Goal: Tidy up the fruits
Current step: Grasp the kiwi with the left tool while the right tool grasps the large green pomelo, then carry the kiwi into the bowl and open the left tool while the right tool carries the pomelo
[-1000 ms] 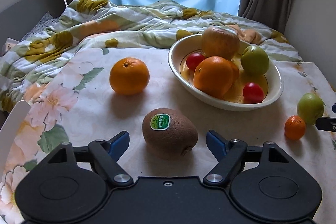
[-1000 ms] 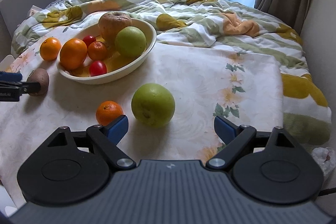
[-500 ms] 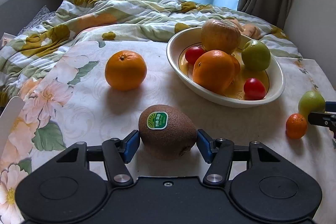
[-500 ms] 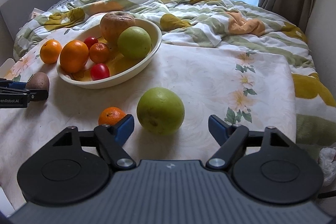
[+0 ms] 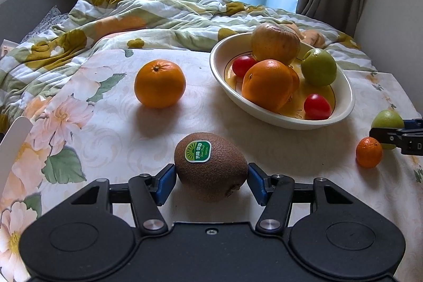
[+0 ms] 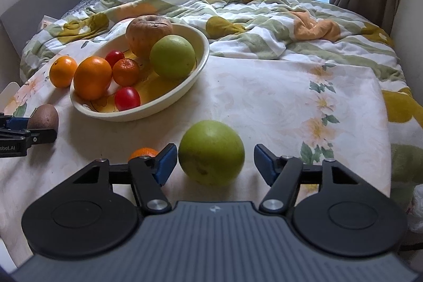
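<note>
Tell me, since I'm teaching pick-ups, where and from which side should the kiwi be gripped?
Grip the kiwi across its fat middle, coming in low from the near side. It lies on its side on the tablecloth, its ends toward the two pads, so a slight turn would find the narrower waist. The left hand-held gripper already brackets it, pads at its ends.

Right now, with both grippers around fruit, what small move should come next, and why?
Probably lift the kiwi toward the bowl: the left gripper has its pads against both its sides. The right gripper shows a gap beside the green apple.
</note>
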Available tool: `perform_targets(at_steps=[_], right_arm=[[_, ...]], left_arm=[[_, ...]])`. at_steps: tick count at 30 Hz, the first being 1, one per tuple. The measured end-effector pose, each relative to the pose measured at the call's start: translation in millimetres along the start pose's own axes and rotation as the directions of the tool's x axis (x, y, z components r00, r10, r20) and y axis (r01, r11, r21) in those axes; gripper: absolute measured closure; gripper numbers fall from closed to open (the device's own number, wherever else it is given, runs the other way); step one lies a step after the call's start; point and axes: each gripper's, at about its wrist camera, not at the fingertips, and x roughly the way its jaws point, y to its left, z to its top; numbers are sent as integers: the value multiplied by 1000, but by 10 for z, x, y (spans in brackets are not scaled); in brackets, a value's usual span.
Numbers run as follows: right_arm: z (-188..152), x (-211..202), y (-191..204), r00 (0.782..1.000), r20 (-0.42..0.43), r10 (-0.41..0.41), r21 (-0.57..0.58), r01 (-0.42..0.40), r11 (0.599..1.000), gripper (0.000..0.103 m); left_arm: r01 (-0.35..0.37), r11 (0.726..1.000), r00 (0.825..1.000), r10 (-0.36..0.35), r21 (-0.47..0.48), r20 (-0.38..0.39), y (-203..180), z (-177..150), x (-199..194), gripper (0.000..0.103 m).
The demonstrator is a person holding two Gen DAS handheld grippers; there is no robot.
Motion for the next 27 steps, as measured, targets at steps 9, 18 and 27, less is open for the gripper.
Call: perform_targets(at_steps=[9,18,27], right_arm=[[19,42,6,1000,-16,-5,33,5,999,35],[80,-41,91,1000,13,3,15,-3,1000,35],[233,-317,215,999,43,15,-1,-15,1000,35]], left_arm=[[22,1000,999,-21,-12,31,17,-27,-107,41],[36,999,996,-34,-18,82,13,34,-305,41],[33,999,990,-30,-23,135,-28,186,-684,41]])
